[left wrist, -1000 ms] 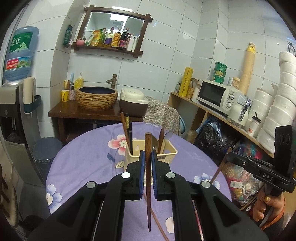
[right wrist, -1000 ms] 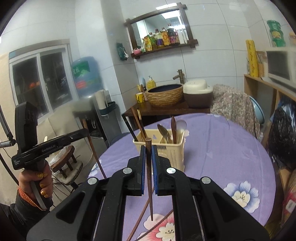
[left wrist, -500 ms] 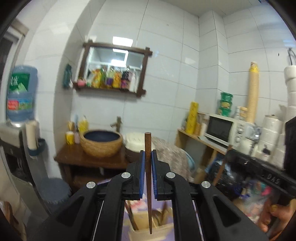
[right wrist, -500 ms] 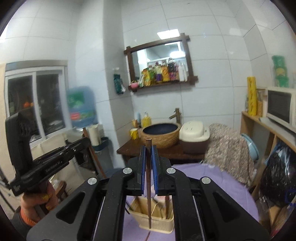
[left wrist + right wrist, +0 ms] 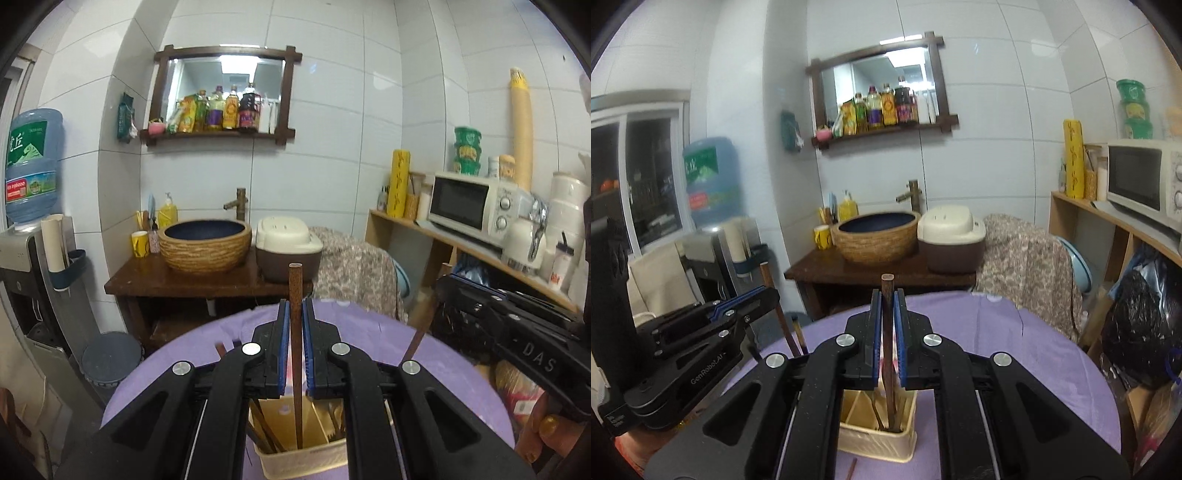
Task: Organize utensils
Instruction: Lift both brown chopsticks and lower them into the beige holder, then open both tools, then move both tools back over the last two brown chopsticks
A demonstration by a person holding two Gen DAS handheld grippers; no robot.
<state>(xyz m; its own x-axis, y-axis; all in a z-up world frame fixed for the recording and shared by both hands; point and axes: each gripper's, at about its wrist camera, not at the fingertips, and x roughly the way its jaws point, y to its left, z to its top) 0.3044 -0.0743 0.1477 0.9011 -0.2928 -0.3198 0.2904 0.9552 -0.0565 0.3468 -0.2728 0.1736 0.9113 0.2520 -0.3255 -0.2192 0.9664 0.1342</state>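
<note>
We held one chopstick [image 5: 295, 332] in the left gripper [image 5: 294, 350], another chopstick [image 5: 887, 332] in the right gripper [image 5: 886, 350], jaws clamped mid-shaft above the utensil holder [image 5: 877, 437]; light, stiff, probably slippery.

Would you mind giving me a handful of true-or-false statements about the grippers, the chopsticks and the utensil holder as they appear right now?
1. The left gripper is shut on a brown chopstick. True.
2. The right gripper is open and holds nothing. False: it is shut on a dark chopstick.
3. Both held chopsticks stand roughly upright, their lower ends over or inside the cream utensil holder. True.
4. The utensil holder is empty. False: other chopsticks already stand in it.
5. The table has a plain white cloth. False: the cloth is purple.
6. A woven basin sits on the wooden stand behind the table. True.
</note>
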